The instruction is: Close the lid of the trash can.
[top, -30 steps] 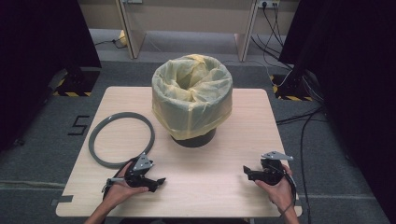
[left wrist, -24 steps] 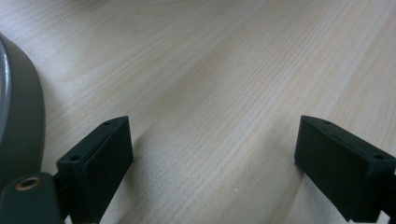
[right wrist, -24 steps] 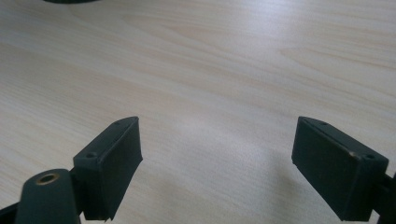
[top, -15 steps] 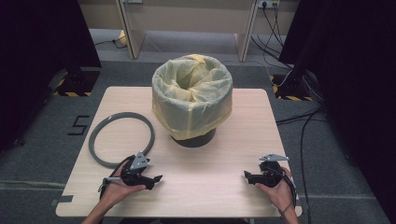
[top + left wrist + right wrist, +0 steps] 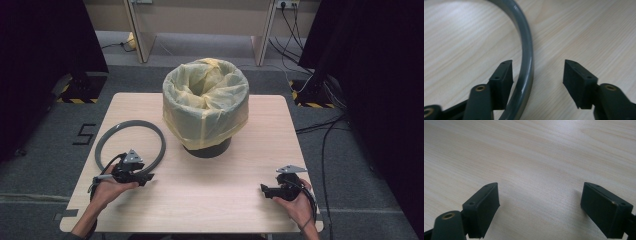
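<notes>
**Left gripper lined up on the ring, grab not made yet**

I read the step in hand as picking up the grey ring [image 5: 130, 146] to fit it over the bagged bin [image 5: 206, 107]. The ring lies flat on the worktop [image 5: 215, 200], just left of the bin and apart from it.

Left gripper [image 5: 141, 177] sits at the ring's near rim. In the left gripper view the jaws are spread with the ring's band [image 5: 526, 62] running up between them, close against one jaw, wide gap to the other. Nothing pinched yet.

Right gripper [image 5: 263, 189] rests near the front right of the worktop, well right of the ring, jaws spread over bare wood, holding nothing.

Next move, as I judge it: shift the left gripper sideways to centre the band between the jaws, then press them together on it. The band is thin and glossy, so I'd want a square bite before lifting, or it may slip or swing.

Room:
- Worktop between ring and right gripper is open, free for the right gripper to come across and take the ring's far side.
- Ring's left arc lies near the worktop's left edge; I'd lift up and toward the bin, not outward.
- The bin's yellow bag [image 5: 220, 125] hangs loose down its sides; a low ring could snag it.
</notes>
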Action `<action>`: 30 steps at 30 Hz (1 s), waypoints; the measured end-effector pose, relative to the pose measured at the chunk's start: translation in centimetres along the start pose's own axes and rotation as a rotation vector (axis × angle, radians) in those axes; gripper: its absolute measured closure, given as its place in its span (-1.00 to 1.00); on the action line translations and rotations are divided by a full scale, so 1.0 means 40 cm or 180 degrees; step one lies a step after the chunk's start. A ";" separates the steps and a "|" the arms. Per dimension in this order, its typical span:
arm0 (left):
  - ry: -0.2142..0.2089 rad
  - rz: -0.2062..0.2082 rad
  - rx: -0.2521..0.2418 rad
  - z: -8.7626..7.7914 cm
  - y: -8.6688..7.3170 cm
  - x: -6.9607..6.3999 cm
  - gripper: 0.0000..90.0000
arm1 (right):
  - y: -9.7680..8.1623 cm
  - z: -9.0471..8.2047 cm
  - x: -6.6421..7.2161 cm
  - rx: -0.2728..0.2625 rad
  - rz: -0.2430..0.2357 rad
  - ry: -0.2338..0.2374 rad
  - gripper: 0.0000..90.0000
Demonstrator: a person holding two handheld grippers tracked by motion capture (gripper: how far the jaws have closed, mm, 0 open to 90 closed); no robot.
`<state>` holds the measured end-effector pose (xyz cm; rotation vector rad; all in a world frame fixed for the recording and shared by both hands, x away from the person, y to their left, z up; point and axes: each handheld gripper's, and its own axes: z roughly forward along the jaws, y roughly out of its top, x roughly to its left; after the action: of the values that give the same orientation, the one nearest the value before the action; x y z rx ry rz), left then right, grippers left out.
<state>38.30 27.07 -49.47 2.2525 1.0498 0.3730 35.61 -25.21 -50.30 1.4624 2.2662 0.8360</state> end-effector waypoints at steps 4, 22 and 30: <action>-0.0061 -0.0057 0.0154 0.011 -0.007 0.021 0.19 | 0.000 0.001 0.001 -0.0001 -0.0010 -0.0003 -0.65; -0.0288 -0.0051 0.0225 0.008 0.019 0.077 0.73 | 0.000 0.001 0.001 -0.0056 0.0035 0.0022 -0.61; -0.0304 -0.0074 0.0168 -0.027 0.084 0.140 0.74 | 0.000 0.001 -0.001 -0.0065 0.0061 0.0041 -0.60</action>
<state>43.36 30.13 -46.53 2.2788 1.0464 0.2280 35.64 -25.23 -50.34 1.4763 2.2496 0.8740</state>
